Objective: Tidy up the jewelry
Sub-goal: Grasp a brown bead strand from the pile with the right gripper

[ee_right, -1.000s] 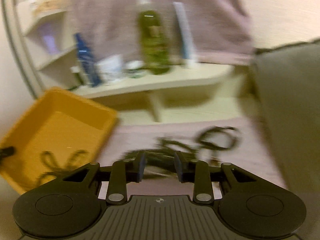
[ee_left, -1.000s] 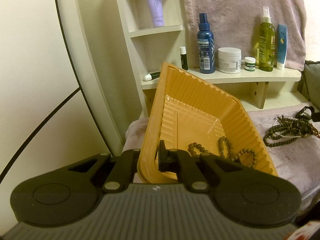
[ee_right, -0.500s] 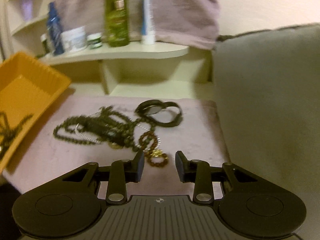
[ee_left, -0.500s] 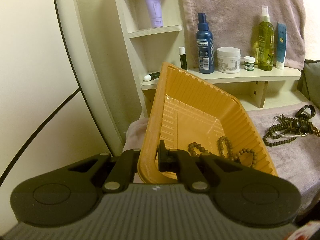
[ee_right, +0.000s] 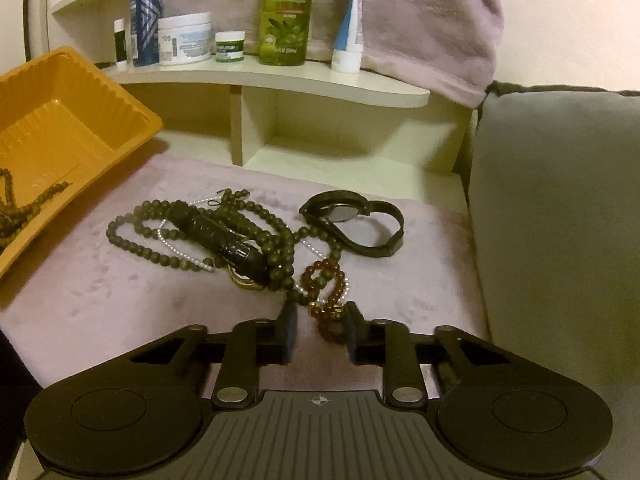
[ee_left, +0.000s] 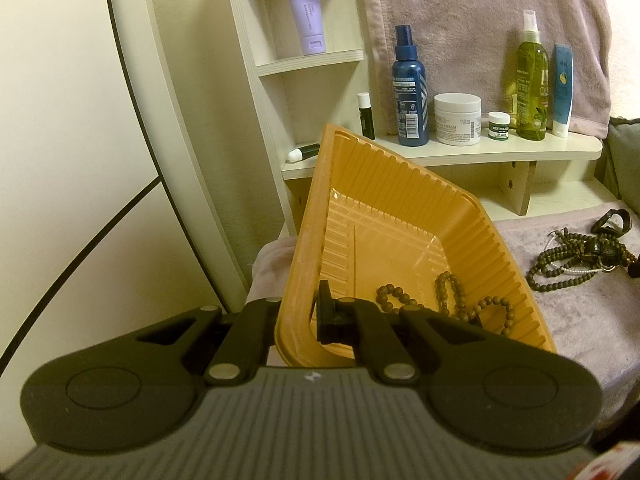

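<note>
My left gripper [ee_left: 302, 316] is shut on the near rim of an orange ribbed tray [ee_left: 400, 184], which it holds tilted; brown bead strands [ee_left: 448, 300] lie in the tray's low corner. To the right, a tangle of dark bead necklaces [ee_right: 240, 236] rests on a pink cloth [ee_right: 100, 288], with a black watch [ee_right: 352, 220] beside it. My right gripper [ee_right: 321, 324] is low over the pile's near end, its jaws closing. A reddish-brown bead bracelet [ee_right: 326, 292] lies between them, with a gap still showing at the left pad. The tray [ee_right: 120, 92] sits at the left of the right wrist view.
A cream shelf [ee_right: 280, 80] behind carries a blue spray bottle [ee_left: 410, 88], a white cream jar [ee_left: 458, 118], a green bottle [ee_right: 286, 12] and tubes. A grey cushion [ee_right: 560, 220] bounds the cloth on the right. A pale wall panel [ee_left: 80, 160] stands to the tray's left.
My right gripper swung from the tray side to the pile, came down onto it, and its jaws narrowed around the reddish-brown bracelet. The left gripper and tray have not moved.
</note>
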A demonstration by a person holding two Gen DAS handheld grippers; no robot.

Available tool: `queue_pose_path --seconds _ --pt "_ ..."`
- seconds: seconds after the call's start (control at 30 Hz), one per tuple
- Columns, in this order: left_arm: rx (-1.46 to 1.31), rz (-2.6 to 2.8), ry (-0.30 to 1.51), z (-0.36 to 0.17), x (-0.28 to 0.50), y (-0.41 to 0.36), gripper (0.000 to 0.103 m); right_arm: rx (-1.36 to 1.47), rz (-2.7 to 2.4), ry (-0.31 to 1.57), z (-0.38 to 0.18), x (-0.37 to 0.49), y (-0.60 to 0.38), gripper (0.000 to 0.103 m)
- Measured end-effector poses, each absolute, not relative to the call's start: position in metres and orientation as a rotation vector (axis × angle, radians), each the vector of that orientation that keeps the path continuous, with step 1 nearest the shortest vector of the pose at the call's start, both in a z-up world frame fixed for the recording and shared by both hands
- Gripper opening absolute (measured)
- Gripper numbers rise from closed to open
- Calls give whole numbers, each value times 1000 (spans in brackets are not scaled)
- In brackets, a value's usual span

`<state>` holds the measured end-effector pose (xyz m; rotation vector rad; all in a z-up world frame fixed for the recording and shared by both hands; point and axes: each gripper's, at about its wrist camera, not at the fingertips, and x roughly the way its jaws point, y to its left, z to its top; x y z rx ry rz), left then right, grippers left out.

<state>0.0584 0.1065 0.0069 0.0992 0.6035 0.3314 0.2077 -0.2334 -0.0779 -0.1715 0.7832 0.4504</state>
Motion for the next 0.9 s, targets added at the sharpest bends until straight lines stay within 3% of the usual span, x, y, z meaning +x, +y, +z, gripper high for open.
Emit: queue_pose_path --seconds 0.13,0.9 --pt "100 331 604 7 59 107 4 -183 448 783 -77 206 -231 5" --pt "97 329 602 7 59 108 4 -75 491 610 23 189 -242 5"
